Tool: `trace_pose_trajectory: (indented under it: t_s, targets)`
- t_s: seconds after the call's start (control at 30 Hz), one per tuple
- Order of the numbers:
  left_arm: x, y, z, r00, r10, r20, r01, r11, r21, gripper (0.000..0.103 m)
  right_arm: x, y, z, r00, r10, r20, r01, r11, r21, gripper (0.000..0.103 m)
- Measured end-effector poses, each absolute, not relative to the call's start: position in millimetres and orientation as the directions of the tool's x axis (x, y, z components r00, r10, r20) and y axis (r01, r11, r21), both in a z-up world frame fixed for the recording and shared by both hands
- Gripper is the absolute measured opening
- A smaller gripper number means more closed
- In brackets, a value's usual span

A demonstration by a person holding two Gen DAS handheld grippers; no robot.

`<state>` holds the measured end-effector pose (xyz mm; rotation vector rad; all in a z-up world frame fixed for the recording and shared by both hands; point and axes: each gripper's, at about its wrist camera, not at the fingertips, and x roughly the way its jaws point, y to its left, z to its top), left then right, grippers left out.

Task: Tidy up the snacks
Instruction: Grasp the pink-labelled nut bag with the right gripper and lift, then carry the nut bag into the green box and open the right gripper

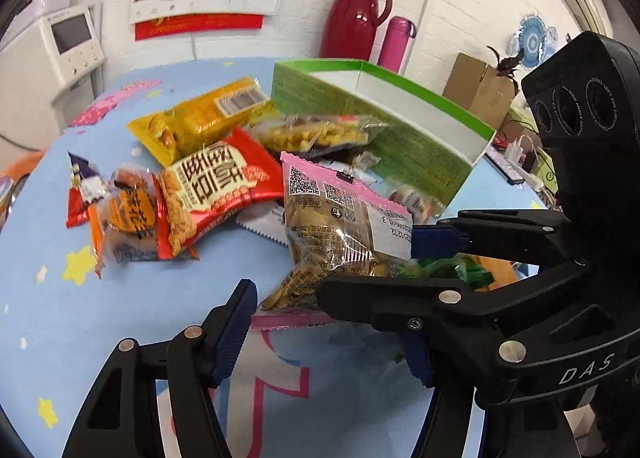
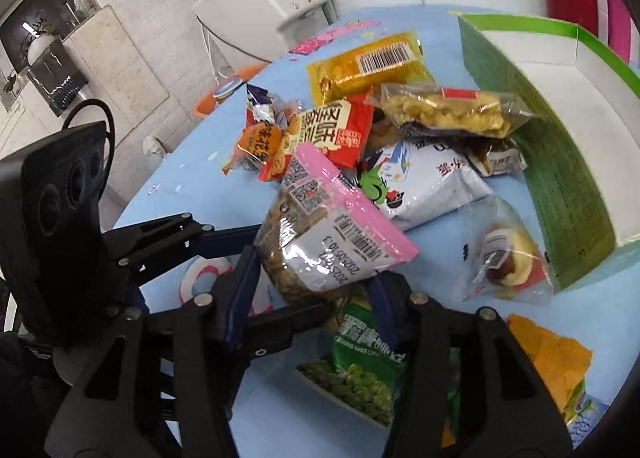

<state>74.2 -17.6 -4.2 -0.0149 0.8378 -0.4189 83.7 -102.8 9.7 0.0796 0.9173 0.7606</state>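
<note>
Pinching the pink-edged nut packet (image 2: 320, 242), the right gripper (image 2: 304, 290) lifts it off the desk (image 1: 120, 318) toward the green box (image 1: 400, 118). Its jaws catch only one corner, so the packet could slip; the left gripper's (image 1: 320, 334) jaws stand wide, empty.

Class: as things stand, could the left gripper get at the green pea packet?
Probably not cleanly. The right gripper, closed on the pink packet, hangs directly over the pea packet. The open left gripper would have to push past both.
</note>
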Motion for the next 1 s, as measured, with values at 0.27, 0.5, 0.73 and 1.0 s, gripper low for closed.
trace_pose_trajectory:
  t_s: [0.27, 0.5, 0.73, 1.0]
  targets:
    - [86.7, -44.7, 56.4, 0.668, -0.429, -0.608, 0.454, 0.882, -0.123, 0.068, 86.8, -134.2, 70.5, 0.521, 0.596, -0.61, -0.547, 0.782, 0.297, 0.054]
    - [134.9, -97.7, 75.3, 0.619, -0.52, -0.589, 0.563, 0.817, -0.129, 0.068, 125.0, -187.5, 92.1, 0.605, 0.512, -0.61, -0.432, 0.854, 0.288, 0.054]
    - [174.5, -151.3, 59.5, 0.524, -0.542, -0.657, 0.618, 0.773, -0.145, 0.068, 159.8, -239.1, 74.4, 0.603, 0.478, -0.639, -0.317, 0.878, 0.357, 0.054]
    - [193.1, -176.5, 38.2, 0.496, -0.485, -0.72, 0.602, 0.79, -0.118, 0.092, 175.2, -265.4, 51.5, 0.596, 0.466, -0.654, -0.253, 0.882, 0.398, 0.07]
